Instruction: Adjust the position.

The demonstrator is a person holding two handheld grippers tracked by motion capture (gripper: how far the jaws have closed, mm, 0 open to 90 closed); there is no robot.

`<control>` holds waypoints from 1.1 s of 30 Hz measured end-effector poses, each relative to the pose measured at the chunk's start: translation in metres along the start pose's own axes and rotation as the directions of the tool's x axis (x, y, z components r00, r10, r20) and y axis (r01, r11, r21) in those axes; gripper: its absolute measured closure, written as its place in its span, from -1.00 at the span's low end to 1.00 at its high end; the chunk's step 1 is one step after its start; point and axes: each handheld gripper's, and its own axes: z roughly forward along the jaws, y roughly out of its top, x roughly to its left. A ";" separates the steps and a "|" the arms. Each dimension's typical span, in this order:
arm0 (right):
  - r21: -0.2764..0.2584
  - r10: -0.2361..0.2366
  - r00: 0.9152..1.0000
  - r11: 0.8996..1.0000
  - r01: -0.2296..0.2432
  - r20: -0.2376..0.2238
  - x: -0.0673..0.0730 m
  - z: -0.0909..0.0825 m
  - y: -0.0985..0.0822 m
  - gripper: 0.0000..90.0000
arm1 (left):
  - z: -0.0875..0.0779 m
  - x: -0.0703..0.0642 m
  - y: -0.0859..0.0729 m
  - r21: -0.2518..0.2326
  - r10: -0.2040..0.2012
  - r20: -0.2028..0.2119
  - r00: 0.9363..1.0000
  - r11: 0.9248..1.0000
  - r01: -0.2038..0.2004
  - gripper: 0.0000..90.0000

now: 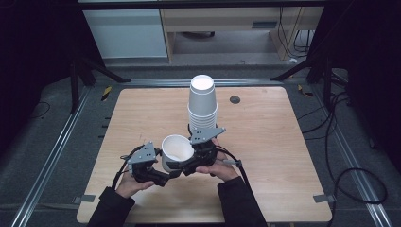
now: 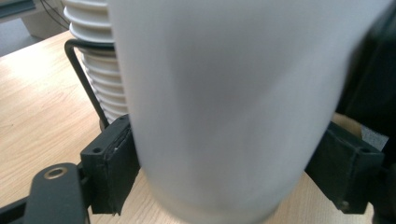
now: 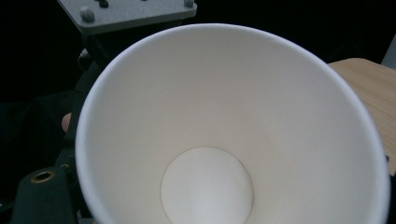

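My left gripper has its fingers clamped on a single white cup, tilted, near the table's front. Right gripper beside it; finger state not discernible. Cup stack stands just behind.

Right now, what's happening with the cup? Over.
Left gripper shut on single white paper cup. Right gripper beside it, grip unclear. Tall stack of white paper cups close behind.

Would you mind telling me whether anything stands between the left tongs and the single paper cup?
Nothing visible does. In the left gripper view the left tongs already have a jaw against each side of the paper cup. The stack of cups stands behind it on the table.
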 end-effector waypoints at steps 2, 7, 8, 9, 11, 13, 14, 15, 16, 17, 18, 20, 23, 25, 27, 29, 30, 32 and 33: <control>0.005 -0.006 1.000 1.000 0.005 0.007 0.000 -0.003 0.002 -0.67 | 0.000 0.001 -0.001 0.006 -0.004 -0.005 1.000 1.000 0.004 -0.64; 0.034 -0.011 0.999 0.999 0.010 0.048 0.000 -0.013 0.005 -0.67 | -0.002 0.005 -0.006 0.026 -0.017 -0.018 1.000 1.000 0.017 -0.66; 0.041 -0.010 0.998 0.999 0.008 0.056 -0.001 -0.015 0.005 -0.67 | -0.003 0.006 -0.008 0.030 -0.023 -0.023 0.999 0.999 0.024 -0.67; 0.044 -0.007 0.998 0.999 0.004 0.066 -0.001 -0.018 0.005 -0.67 | -0.004 0.007 -0.009 0.030 -0.027 -0.027 0.999 0.999 0.028 -0.68; 0.051 -0.006 0.997 0.999 0.002 0.083 -0.002 -0.023 0.005 -0.68 | -0.006 0.009 -0.011 0.033 -0.032 -0.038 0.999 0.999 0.033 -0.67; 0.048 0.003 0.995 0.999 -0.008 0.101 -0.003 -0.030 0.004 -0.68 | -0.007 0.010 -0.012 0.033 -0.039 -0.041 0.998 0.999 0.040 -0.67; 0.043 0.005 0.994 0.999 -0.010 0.114 -0.003 -0.034 0.003 -0.68 | -0.008 0.011 -0.014 0.030 -0.052 -0.044 0.998 0.998 0.054 -0.67; 0.043 0.005 0.994 0.999 -0.010 0.114 -0.003 -0.034 0.003 -0.68 | -0.008 0.011 -0.014 0.030 -0.052 -0.044 0.998 0.998 0.054 -0.67; 0.041 0.013 0.990 0.999 -0.019 0.137 -0.004 -0.041 0.002 -0.68 | -0.009 0.012 -0.016 0.035 -0.055 -0.050 0.997 0.998 0.057 -0.67; 0.042 0.017 0.989 0.999 -0.023 0.147 -0.005 -0.044 0.001 -0.68 | -0.009 0.012 -0.016 0.035 -0.055 -0.050 0.997 0.998 0.057 -0.67; 0.047 0.018 0.987 0.999 -0.025 0.162 -0.006 -0.048 0.000 -0.68 | -0.009 0.013 -0.018 0.040 -0.061 -0.057 0.996 0.997 0.063 -0.68; 0.056 0.018 0.981 0.998 -0.029 0.192 -0.007 -0.055 -0.002 -0.68 | -0.011 0.014 -0.020 0.042 -0.070 -0.067 0.995 0.996 0.073 -0.67; 0.055 0.024 0.974 0.998 -0.037 0.227 -0.009 -0.066 -0.004 -0.68 | -0.013 0.018 -0.023 0.044 -0.090 -0.089 0.992 0.995 0.094 -0.67; 0.045 0.032 0.970 0.998 -0.044 0.240 -0.010 -0.074 -0.007 -0.68 | -0.014 0.019 -0.024 0.048 -0.103 -0.112 0.988 0.993 0.109 -0.67; 0.043 0.036 0.967 0.998 -0.048 0.254 -0.011 -0.082 -0.010 -0.68 | -0.014 0.022 -0.026 0.048 -0.130 -0.119 0.984 0.989 0.136 -0.67; 0.044 0.040 0.964 0.998 -0.053 0.262 -0.011 -0.085 -0.011 -0.68 | -0.014 0.023 -0.026 0.048 -0.142 -0.129 0.981 0.988 0.149 -0.67; 0.049 0.039 0.958 0.997 -0.056 0.286 -0.011 -0.092 -0.014 -0.68 | -0.015 0.024 -0.028 0.054 -0.151 -0.154 0.976 0.985 0.161 -0.67; 0.049 0.043 0.951 0.997 -0.061 0.306 -0.011 -0.101 -0.018 -0.68 | -0.015 0.025 -0.028 0.054 -0.160 -0.173 0.972 0.984 0.171 -0.68; 0.047 0.046 0.947 0.997 -0.065 0.319 -0.011 -0.105 -0.020 -0.68 | -0.015 0.026 -0.029 0.055 -0.168 -0.182 0.969 0.982 0.181 -0.68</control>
